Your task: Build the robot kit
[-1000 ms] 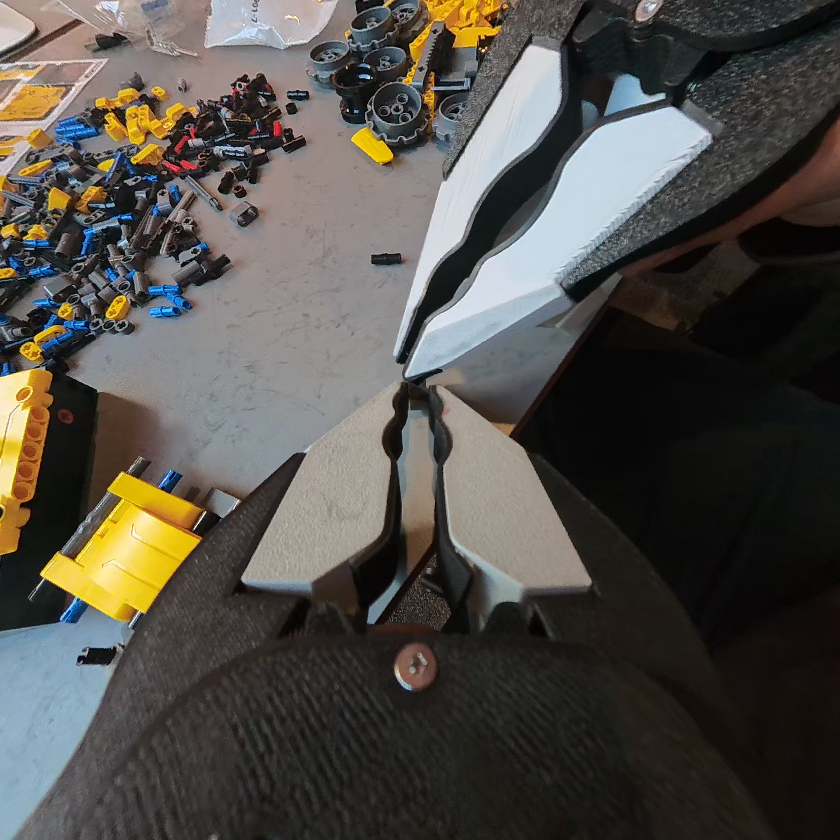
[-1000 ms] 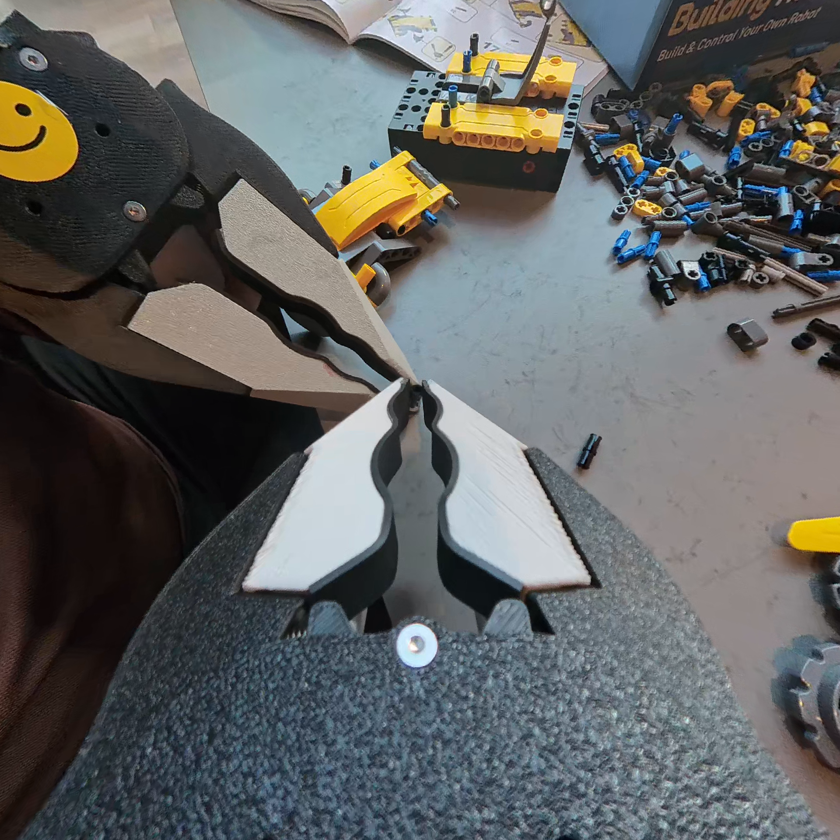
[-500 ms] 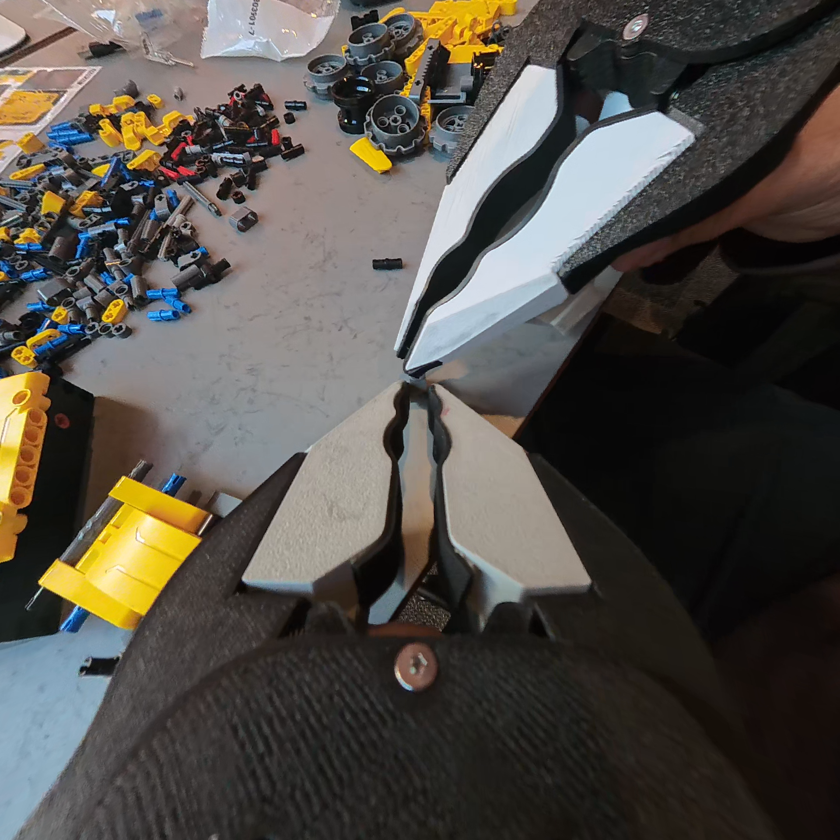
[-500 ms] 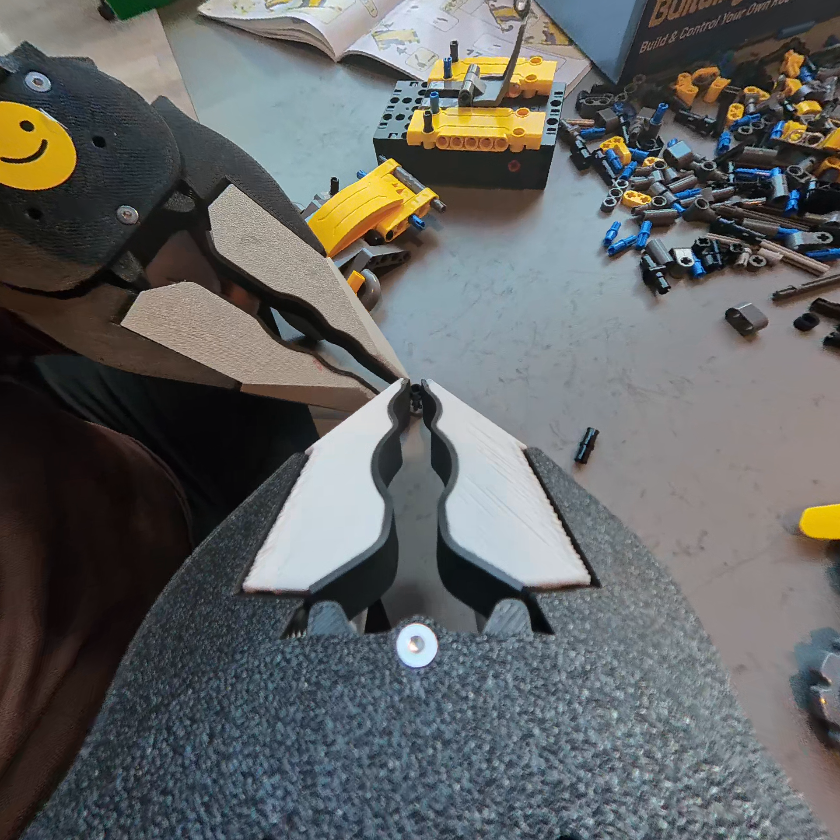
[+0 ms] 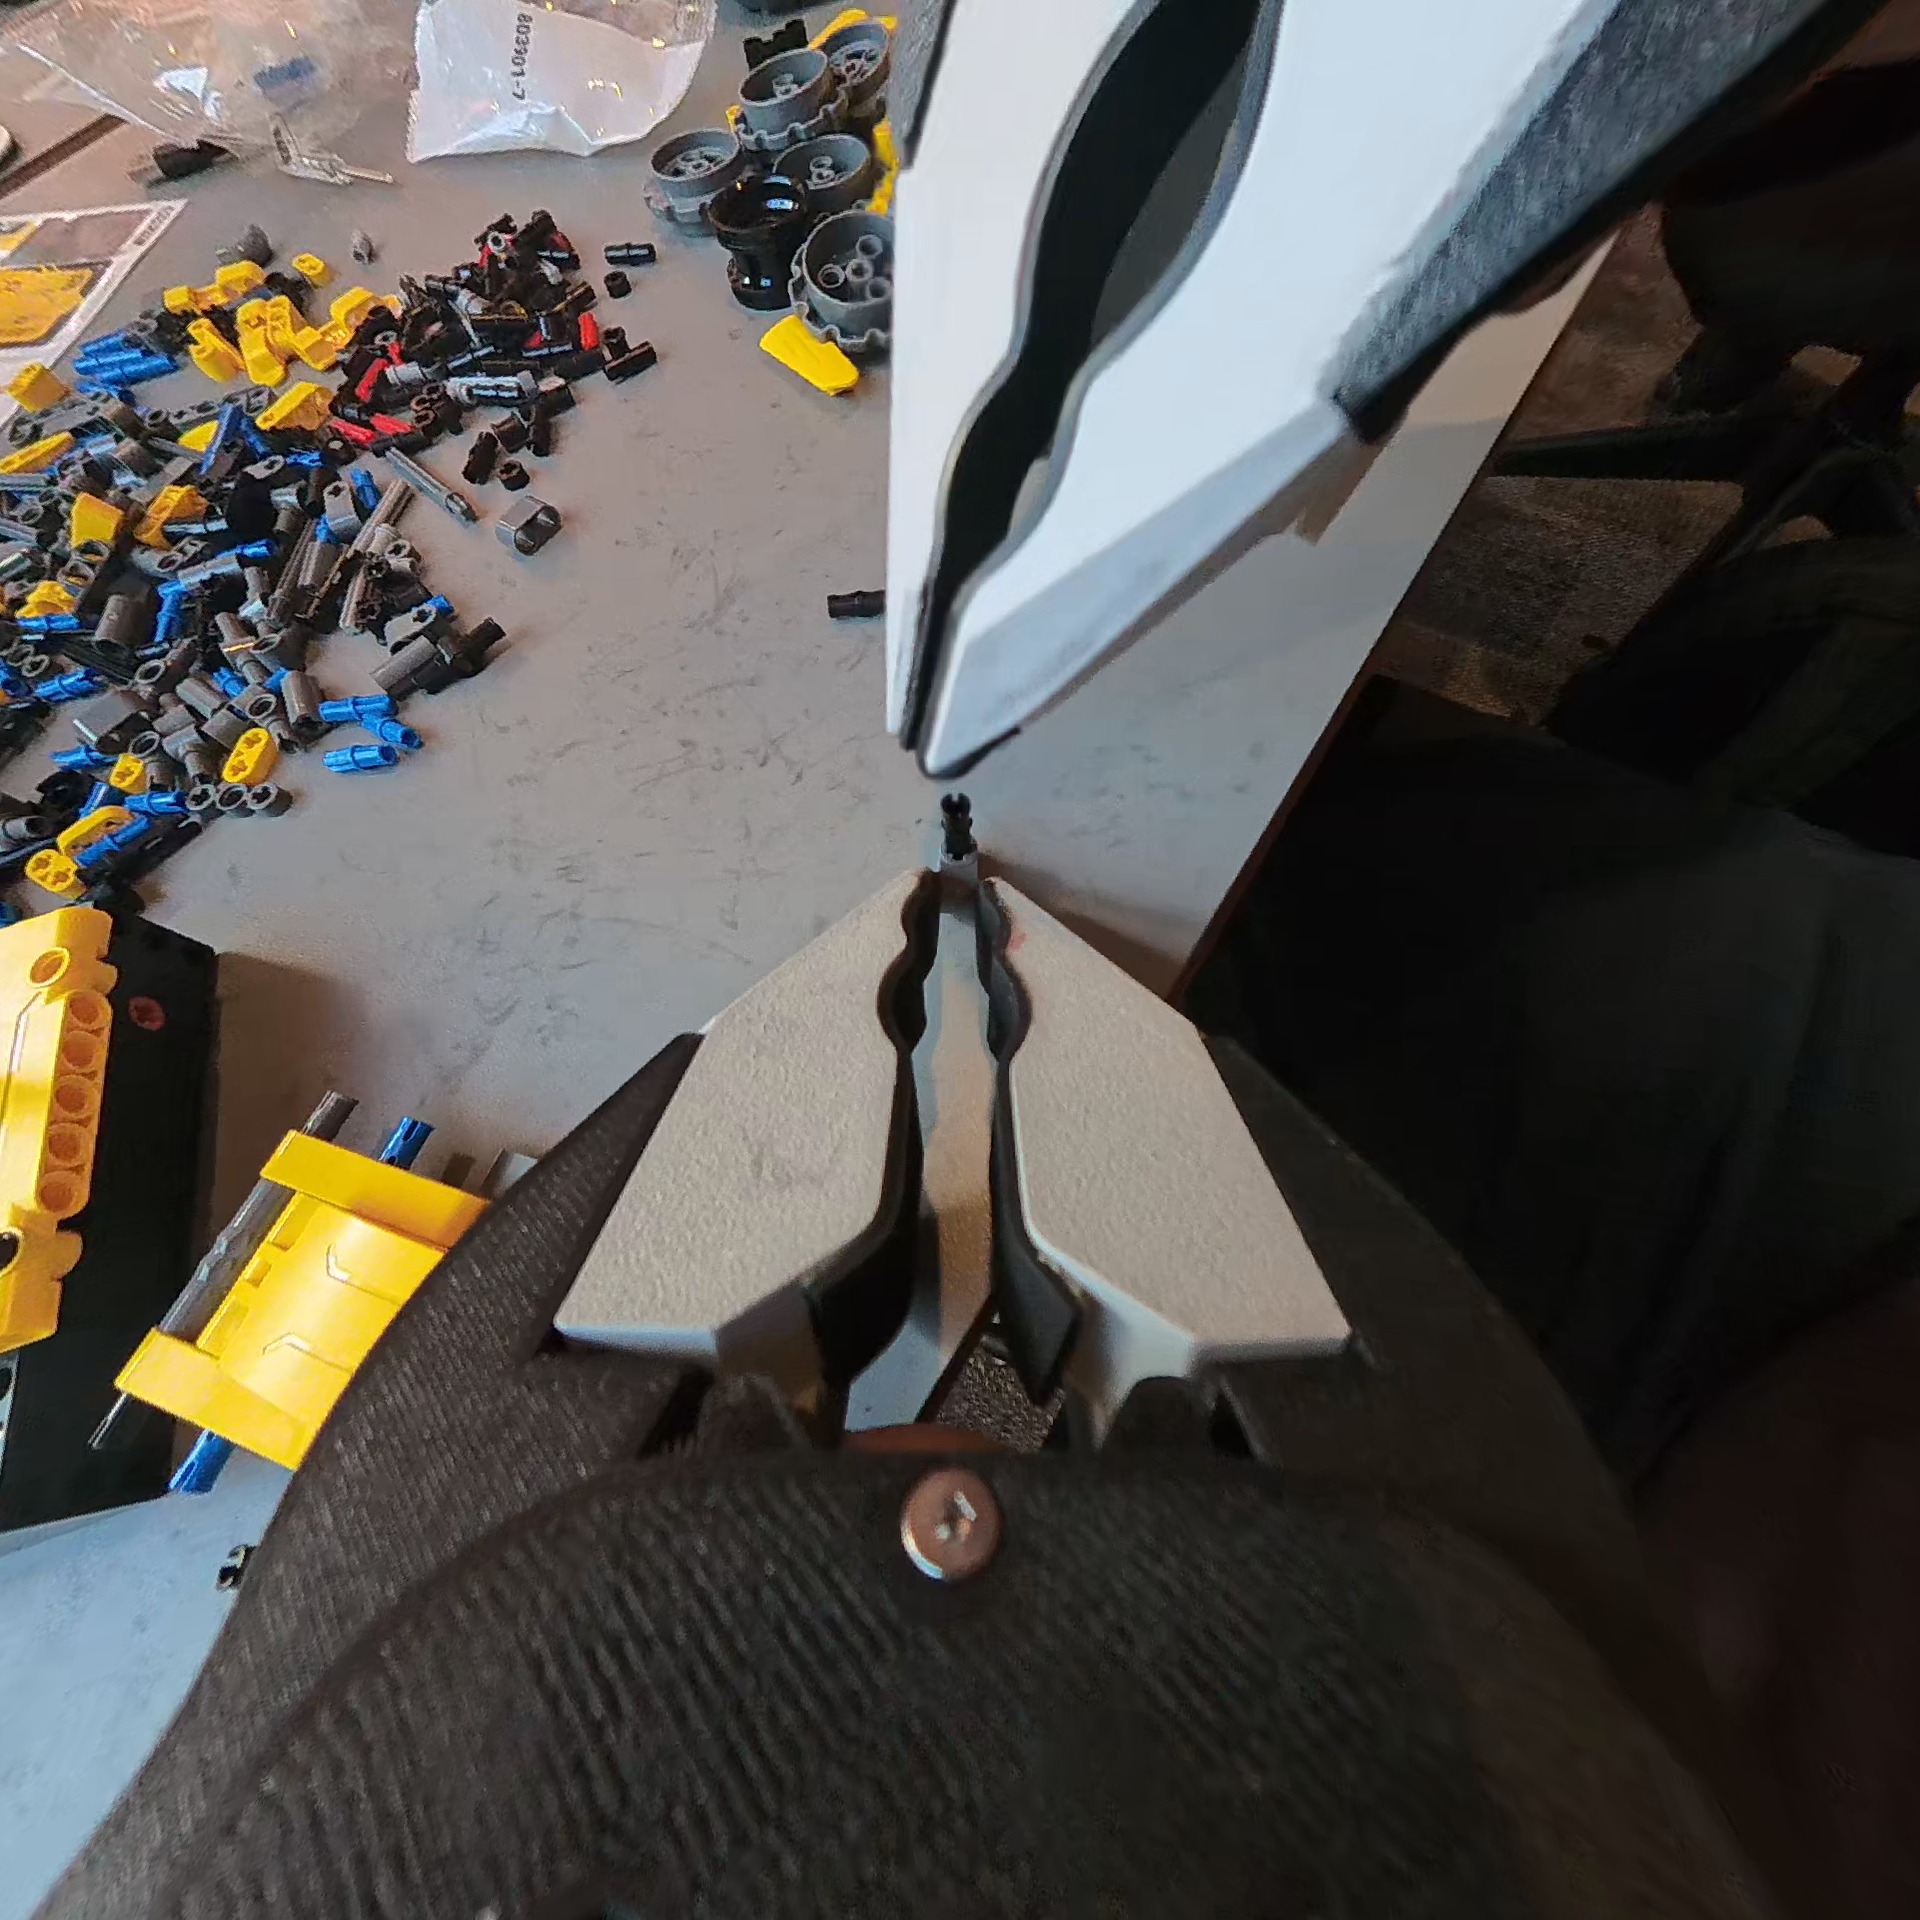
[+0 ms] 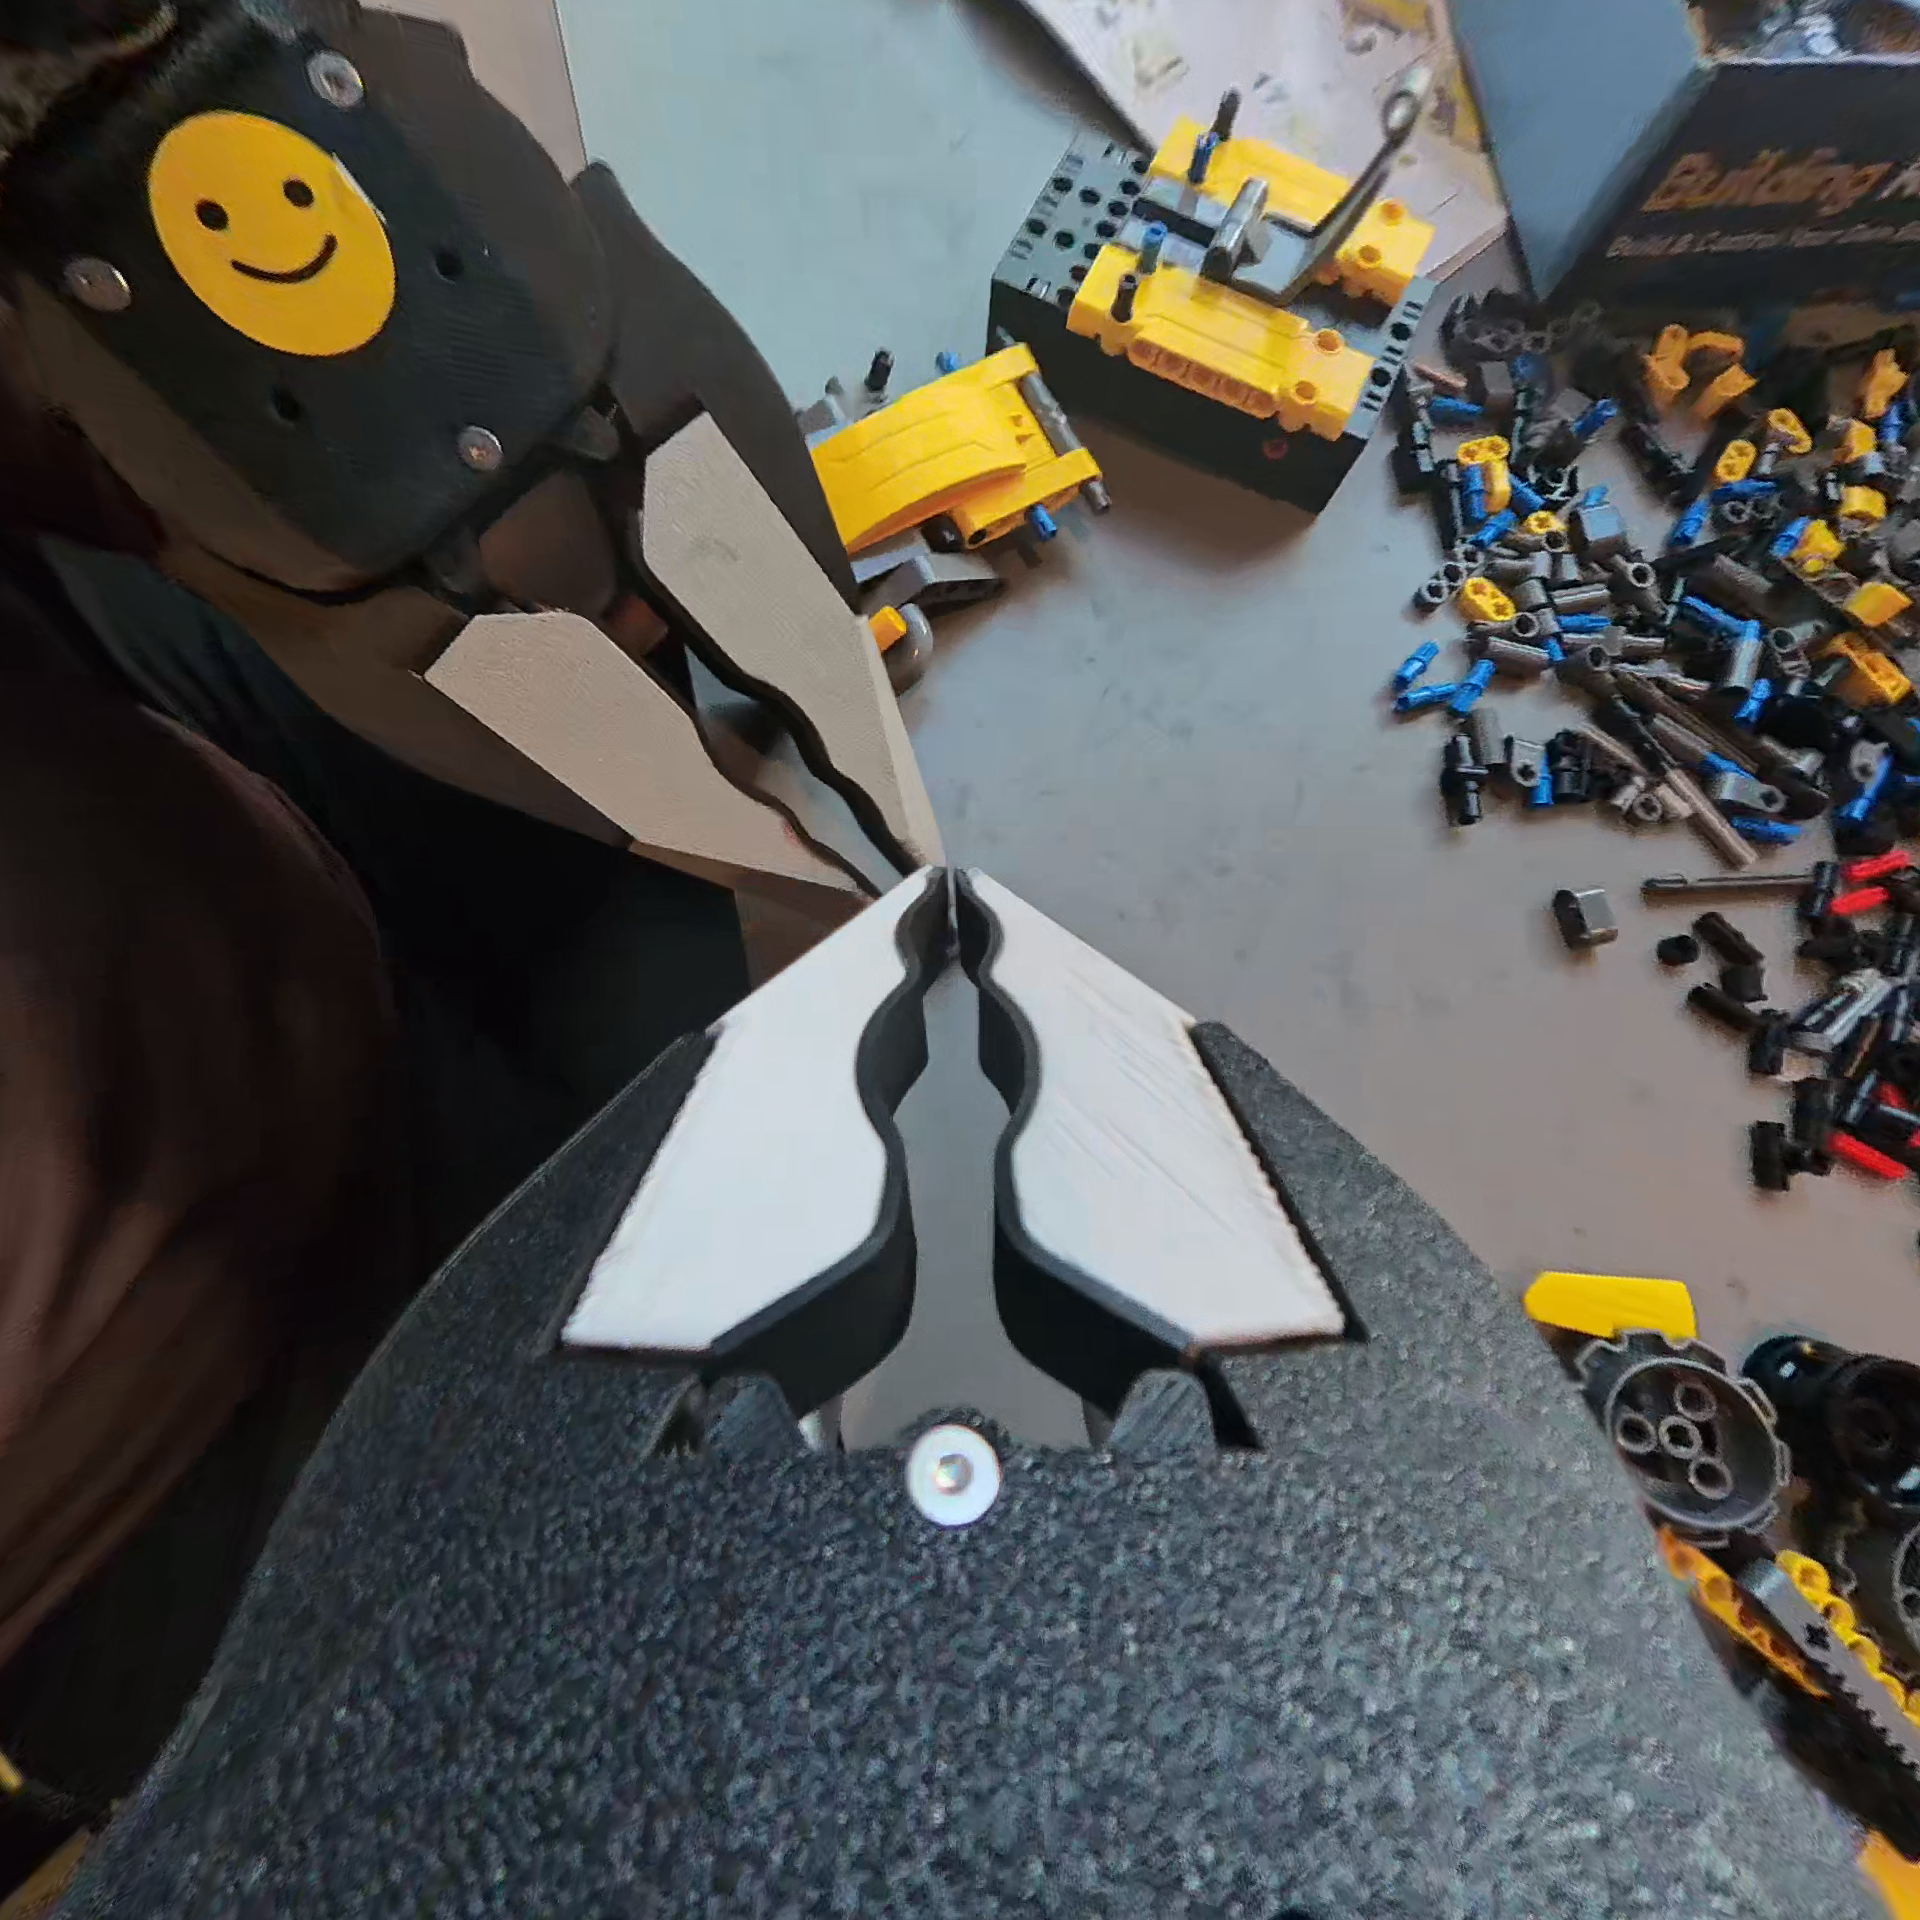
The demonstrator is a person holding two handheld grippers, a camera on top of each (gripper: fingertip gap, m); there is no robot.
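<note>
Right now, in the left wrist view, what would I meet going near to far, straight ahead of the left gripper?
left gripper → small pin in its tips → right gripper → loose black peg → yellow wedge piece → grey wheel hubs

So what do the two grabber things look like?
The left gripper has grey pointed fingers with wavy black inner edges, on a black ribbed body. A yellow smiley badge sits on its side. The right gripper has white fingers of the same shape, on a black grainy body with a silver screw.

Hobby worktable (image 5: 665, 790) strewn with building-kit parts (image 5: 260, 540) and booklet (image 6: 1247, 62).
</note>
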